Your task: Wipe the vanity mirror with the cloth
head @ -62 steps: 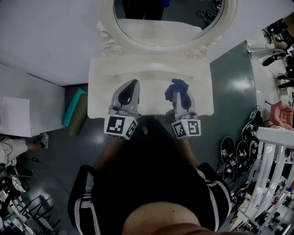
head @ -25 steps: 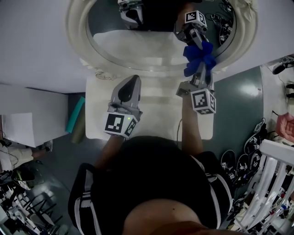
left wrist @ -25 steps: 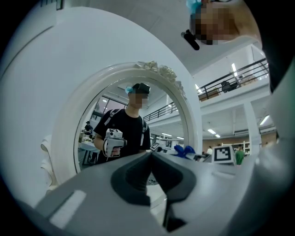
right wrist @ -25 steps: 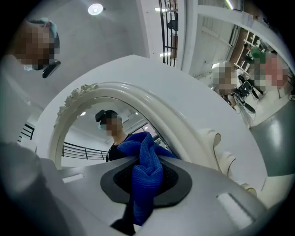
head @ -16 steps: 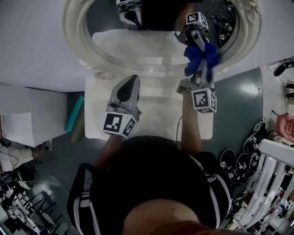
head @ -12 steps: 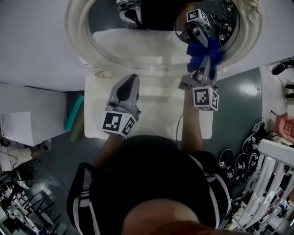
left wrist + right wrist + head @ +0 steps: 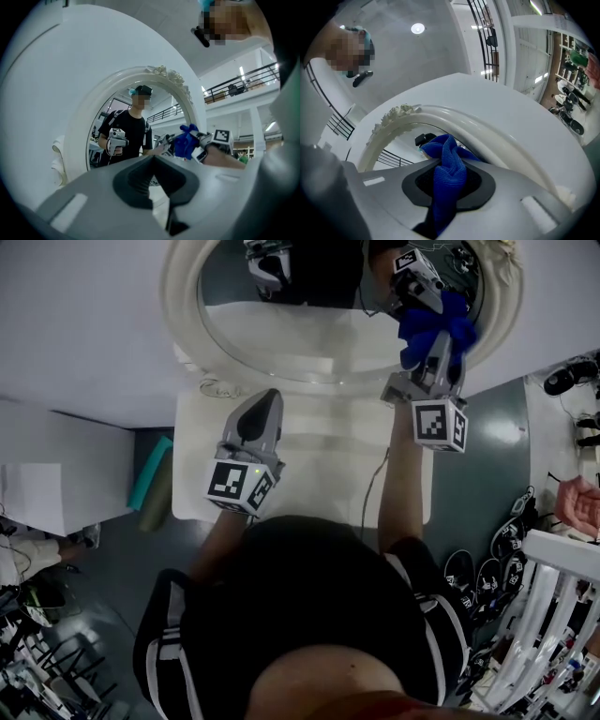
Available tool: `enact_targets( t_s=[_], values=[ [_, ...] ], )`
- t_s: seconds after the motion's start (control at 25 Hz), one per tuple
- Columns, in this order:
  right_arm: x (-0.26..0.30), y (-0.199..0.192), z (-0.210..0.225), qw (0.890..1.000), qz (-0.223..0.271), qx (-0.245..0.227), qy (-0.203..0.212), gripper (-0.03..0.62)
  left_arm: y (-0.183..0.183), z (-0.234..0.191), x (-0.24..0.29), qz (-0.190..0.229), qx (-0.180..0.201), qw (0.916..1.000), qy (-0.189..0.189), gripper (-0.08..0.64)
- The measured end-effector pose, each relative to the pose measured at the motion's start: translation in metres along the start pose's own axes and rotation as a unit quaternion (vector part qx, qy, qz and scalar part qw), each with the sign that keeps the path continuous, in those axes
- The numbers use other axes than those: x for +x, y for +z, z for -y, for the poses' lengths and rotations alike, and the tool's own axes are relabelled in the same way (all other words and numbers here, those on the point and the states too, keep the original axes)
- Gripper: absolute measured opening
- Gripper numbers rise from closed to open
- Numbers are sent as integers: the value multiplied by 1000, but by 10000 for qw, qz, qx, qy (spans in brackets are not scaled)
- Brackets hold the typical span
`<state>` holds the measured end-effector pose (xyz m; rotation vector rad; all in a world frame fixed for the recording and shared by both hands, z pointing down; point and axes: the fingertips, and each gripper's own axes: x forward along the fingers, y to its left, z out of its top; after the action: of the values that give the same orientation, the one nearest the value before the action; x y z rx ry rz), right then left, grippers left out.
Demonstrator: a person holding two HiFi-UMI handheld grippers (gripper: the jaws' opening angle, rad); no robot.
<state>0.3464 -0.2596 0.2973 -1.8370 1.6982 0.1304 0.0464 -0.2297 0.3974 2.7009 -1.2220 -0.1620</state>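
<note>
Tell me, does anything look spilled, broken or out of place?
Nothing stands out. The right gripper holds the blue cloth at the mirror; the left gripper, shut and empty, hovers over the vanity top.

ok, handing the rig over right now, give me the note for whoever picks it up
Left gripper: shut, empty, held over the vanity table.
Right gripper: shut on the blue cloth, raised to the right side of the oval vanity mirror, cloth apparently against the glass.
Done: cloth is picked up and at the mirror.
Left: wipe across the glass; no telling how much is already wiped.
</note>
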Motion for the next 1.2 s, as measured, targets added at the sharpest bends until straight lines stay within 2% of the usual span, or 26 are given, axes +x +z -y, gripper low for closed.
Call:
enact_targets(
  t_s=[0.36,0.56,1.0,1.2],
  values=[
    [40,71,-75,9968,190,-357,684,51,26,8,-26,35,-11,10000,-59,8],
    [60,85,-106,9919,56,-780,1005,51,29,1,-30,67,-9,10000,10,8],
    [82,104,-162,9804,33,-1333,1451,51,33,-11,-44,106,-80,9998,170,8],
    [90,97,-202,9640,-111,-1923,1831,51,35,-20,-50,134,-101,9995,275,8]
  ],
)
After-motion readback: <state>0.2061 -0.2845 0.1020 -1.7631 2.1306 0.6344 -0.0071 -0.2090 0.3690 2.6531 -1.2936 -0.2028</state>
